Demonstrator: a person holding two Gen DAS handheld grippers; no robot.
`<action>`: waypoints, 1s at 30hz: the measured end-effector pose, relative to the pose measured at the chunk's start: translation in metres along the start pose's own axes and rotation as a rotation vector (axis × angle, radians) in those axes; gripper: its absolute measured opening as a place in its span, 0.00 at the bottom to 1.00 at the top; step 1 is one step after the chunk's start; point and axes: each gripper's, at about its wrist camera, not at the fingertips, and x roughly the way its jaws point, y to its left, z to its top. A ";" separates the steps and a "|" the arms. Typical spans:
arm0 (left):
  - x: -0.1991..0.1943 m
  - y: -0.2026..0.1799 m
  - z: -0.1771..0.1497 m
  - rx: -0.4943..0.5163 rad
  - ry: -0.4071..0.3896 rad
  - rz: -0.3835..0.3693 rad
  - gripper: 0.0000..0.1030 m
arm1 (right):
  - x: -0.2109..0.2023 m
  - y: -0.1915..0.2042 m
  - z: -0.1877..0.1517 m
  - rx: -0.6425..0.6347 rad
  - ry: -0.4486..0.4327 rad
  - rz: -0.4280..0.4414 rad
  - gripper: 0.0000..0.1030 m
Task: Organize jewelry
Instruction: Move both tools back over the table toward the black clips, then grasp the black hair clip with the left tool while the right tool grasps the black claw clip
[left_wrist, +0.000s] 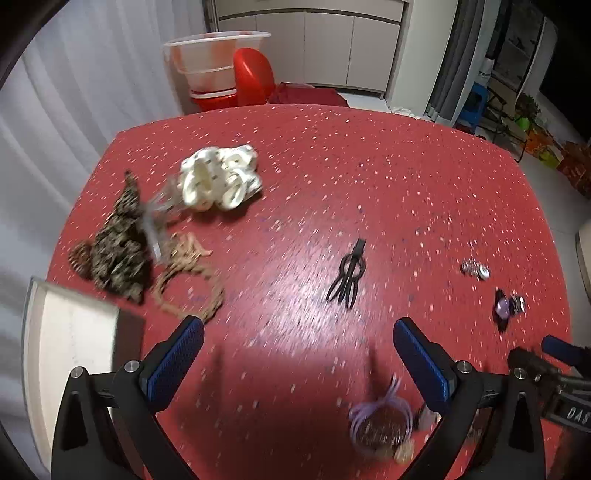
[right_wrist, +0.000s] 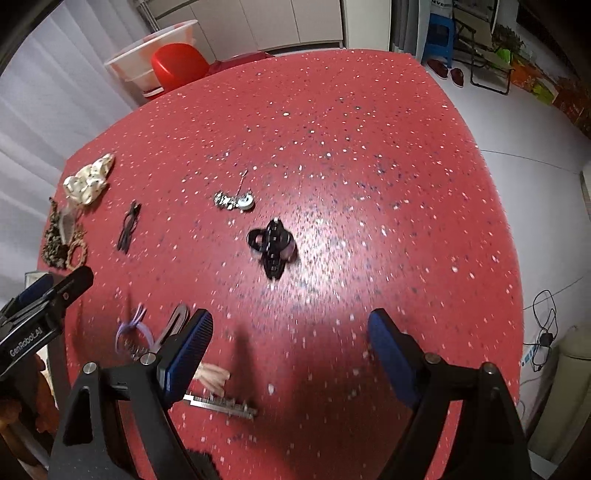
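Both grippers hang spread wide, empty, over the red speckled tabletop (right_wrist: 369, 129). The black hair claw clip (right_wrist: 272, 246) lies straight ahead of the right gripper (right_wrist: 290, 339), nearer it than the left gripper (left_wrist: 297, 354).

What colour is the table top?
Red with pale speckles, clearest in the right wrist view.

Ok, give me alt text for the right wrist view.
The right gripper hangs open and empty over a red speckled table, pointing toward a black hair clip and a small silver trinket. Scrunchies lie far left.
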 end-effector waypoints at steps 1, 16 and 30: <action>0.004 -0.003 0.004 0.002 -0.005 -0.008 1.00 | 0.002 0.001 0.002 -0.003 -0.003 -0.003 0.85; 0.049 -0.029 0.024 0.034 0.019 -0.009 0.81 | 0.025 0.008 0.021 -0.037 -0.052 -0.039 0.86; 0.046 -0.043 0.033 0.065 -0.002 -0.042 0.20 | 0.021 0.028 0.023 -0.103 -0.102 -0.128 0.35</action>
